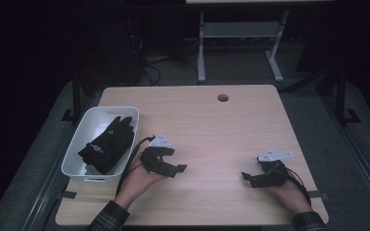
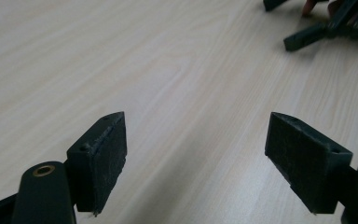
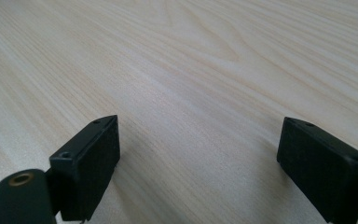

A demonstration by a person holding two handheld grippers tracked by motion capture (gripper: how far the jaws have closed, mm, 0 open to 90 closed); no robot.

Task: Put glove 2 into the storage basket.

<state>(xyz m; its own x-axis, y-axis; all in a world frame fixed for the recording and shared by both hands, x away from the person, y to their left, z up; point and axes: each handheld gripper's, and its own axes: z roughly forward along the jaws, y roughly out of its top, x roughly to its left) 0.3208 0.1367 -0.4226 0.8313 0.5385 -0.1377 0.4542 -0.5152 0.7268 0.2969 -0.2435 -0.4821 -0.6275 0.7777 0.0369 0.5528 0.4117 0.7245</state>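
Gloves (image 1: 107, 147), black, sit piled in white bin (image 1: 77, 144) at table (image 1: 221, 130) left edge. Left hand-held gripper (image 1: 176, 169) and right hand-held gripper (image 1: 248, 178) both released, empty, resting on table. Risk: grabbing one glove could drag the pile or tip the bin. White logo on glove, unreadable.

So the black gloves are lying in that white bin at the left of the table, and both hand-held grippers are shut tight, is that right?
Not quite. The black gloves do lie in the white bin at the table's left, but both are open: the left hand-held gripper and the right hand-held gripper each show jaws spread wide over bare wood in their own gripper views.
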